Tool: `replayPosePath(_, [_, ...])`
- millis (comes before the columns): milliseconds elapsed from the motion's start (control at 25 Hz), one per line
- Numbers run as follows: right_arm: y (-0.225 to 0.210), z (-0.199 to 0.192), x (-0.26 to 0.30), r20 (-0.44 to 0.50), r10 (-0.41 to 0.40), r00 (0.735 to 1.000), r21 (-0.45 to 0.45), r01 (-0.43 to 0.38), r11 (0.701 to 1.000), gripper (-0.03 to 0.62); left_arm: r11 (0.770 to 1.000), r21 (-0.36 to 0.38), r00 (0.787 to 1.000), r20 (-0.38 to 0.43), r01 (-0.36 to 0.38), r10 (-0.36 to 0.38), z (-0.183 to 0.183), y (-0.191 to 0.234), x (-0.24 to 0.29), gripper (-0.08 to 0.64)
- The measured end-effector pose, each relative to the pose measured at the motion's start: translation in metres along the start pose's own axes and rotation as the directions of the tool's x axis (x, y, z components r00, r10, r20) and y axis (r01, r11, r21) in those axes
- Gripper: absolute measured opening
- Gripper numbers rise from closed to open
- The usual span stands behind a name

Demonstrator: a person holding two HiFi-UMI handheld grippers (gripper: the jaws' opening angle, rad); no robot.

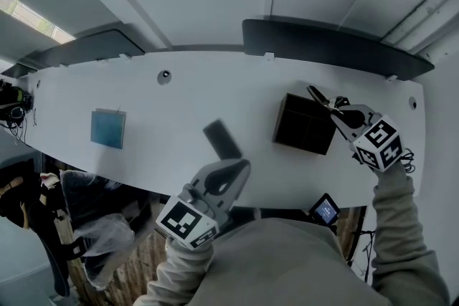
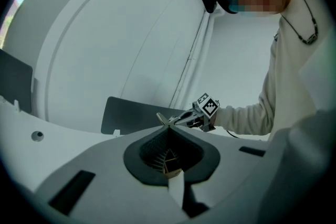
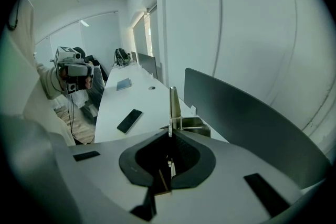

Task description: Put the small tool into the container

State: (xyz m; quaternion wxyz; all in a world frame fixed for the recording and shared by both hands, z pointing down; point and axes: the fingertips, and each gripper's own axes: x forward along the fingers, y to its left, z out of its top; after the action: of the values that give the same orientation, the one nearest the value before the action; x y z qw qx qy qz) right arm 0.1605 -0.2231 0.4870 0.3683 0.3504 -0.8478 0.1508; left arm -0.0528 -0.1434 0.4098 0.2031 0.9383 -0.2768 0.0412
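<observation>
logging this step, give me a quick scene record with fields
right gripper: shut on the small tool, by the container's far right corner
small tool: thin metal piece sticking out past the jaws, not yet in
container: black divided box on the white table
left gripper: shut, empty, near the table's front edge
also on table: dark flat slab, blue flat item

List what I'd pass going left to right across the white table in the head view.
Blue square pad → dark flat slab → black container → right gripper, over the container's right edge, holding the small tool.
</observation>
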Motion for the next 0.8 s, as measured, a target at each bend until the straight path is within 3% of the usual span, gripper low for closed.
replayPosePath(800, [-0.017, -0.020, 0.031, -0.097, 0.031, 0.995, -0.093, -0.040, 0.995, 0.023, 0.997, -0.030, 0.998, -0.009, -0.064, 0.064, -0.013, 0.007, -0.005, 0.003])
